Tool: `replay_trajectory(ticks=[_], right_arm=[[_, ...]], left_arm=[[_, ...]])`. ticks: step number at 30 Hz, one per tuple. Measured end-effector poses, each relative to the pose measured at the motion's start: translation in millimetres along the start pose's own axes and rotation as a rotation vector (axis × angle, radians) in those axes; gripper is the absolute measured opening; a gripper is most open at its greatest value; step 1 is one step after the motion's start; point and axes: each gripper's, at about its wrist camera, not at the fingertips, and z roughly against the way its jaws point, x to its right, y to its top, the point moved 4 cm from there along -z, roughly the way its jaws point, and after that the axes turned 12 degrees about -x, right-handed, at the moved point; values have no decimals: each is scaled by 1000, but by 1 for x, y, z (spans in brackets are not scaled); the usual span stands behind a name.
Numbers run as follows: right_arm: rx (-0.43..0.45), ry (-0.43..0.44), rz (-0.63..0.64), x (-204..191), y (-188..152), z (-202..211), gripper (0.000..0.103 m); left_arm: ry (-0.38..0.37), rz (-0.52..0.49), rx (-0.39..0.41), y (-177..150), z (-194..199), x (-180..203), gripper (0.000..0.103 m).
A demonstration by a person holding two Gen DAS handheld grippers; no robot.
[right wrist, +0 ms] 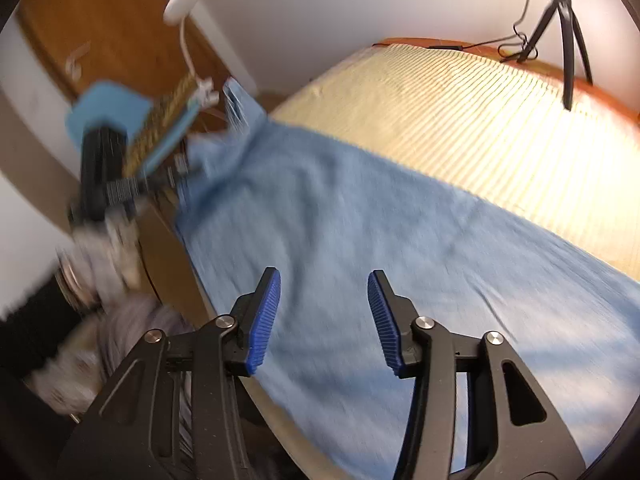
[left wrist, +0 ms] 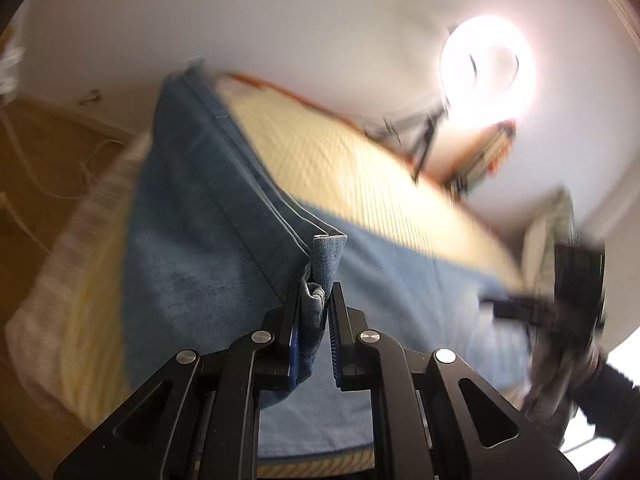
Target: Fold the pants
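On the bed (right wrist: 500, 128), over a yellow-striped cover, the blue pants (right wrist: 360, 240) lie spread flat, filling most of the near side. The left tool (left wrist: 316, 300) is clenched on a bunched corner of the denim, a hemmed edge standing up between its fingers, and a lifted panel of the pants (left wrist: 192, 220) hangs off to its left, blocking the view of that side of the bed. The right tool (right wrist: 324, 320) hovers over the flat cloth with its fingers apart and nothing between them, the blue pads (right wrist: 264, 316) clear of the fabric. Beyond the far edge of the bed a black tripod (right wrist: 564, 36) stands against the white wall, with a bright ring lamp (left wrist: 486, 72) above it. A wooden door (right wrist: 104, 28) shows at the left in the right wrist view, blurred.
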Motion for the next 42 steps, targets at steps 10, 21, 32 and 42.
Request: replay_trajectory(ticks=[10,21,32,42], right_arm=[[-58,313,-189,5,88,-78,61],[-93,389,-300,-4,154,-154,61],[8,219,-186,-15,152,-129,9],[144,88,-153,8,120,-28,8]], left_arm=[[-47,-78,-47,1,0,22,10],[-72,-121,-81,1,6,34,10],[-54,-152,-135,11,6,58,10],[-110,-274,-140,13,0,149,10]])
